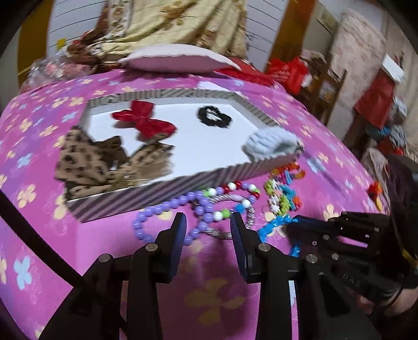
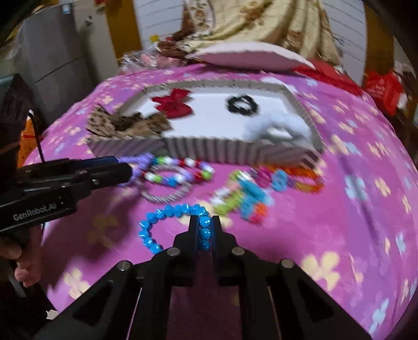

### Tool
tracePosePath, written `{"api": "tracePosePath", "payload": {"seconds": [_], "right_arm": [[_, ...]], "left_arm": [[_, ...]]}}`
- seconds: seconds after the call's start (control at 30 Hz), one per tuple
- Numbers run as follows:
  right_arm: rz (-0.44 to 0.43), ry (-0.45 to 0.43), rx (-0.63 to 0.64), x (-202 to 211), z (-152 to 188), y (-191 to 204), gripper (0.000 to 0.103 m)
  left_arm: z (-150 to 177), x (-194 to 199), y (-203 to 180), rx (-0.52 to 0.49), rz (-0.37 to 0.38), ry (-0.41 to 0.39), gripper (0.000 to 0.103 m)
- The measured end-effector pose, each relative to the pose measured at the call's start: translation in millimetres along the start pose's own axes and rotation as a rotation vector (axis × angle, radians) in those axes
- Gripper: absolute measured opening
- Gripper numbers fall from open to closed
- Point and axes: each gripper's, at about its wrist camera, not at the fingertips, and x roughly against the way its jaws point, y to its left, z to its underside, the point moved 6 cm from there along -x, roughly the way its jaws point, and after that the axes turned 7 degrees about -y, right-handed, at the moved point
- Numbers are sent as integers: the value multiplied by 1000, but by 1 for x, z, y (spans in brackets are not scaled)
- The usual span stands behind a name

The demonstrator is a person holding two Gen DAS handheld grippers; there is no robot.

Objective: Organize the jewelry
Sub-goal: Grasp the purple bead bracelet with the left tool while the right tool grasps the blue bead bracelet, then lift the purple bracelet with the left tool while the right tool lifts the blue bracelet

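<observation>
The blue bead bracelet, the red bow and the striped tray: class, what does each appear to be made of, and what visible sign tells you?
Blue bead bracelet: probably glossy plastic; the round beads show bright highlights.
Red bow: seemingly soft fabric, perhaps velvet or satin; it has folds and a dull sheen.
Striped tray: likely printed cardboard; thin, flat, matte walls with a plain white floor.

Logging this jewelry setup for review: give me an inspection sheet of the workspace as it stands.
Surface: pink floral bedspread.
Job's things: striped tray holding red bow, black scrunchie; blue bead bracelet, purple beads, coloured clips on the bedspread.
Clutter: pillow, red bags.
Grippers: right gripper shut on blue bead bracelet; left gripper open over purple beads.
Cables: black cord.
Surroundings: curtain.
</observation>
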Motion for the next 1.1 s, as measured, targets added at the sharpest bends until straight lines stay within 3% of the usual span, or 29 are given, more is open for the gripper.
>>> {"api": "tracePosePath", "payload": {"seconds": [0.17, 0.2, 0.27, 0.6, 0.8, 1.1], "right_arm": [[-27, -16, -23, 4, 0, -5, 9], [-25, -16, -22, 3, 0, -5, 9], [-20, -17, -20, 2, 0, -4, 9], [-16, -20, -19, -1, -2, -3, 9], [-16, -18, -14, 0, -2, -1, 9], [-54, -161, -59, 27, -19, -2, 9]], "left_arm": [[4, -15, -5, -71, -45, 21, 16], [5, -18, -2, -53, -44, 30, 16], [6, -19, 3, -23, -38, 39, 0], [-8, 13, 18, 94, 31, -44, 0], [-18, 27, 44, 194, -4, -98, 0], [-12, 23, 22, 86, -32, -86, 0]]}}
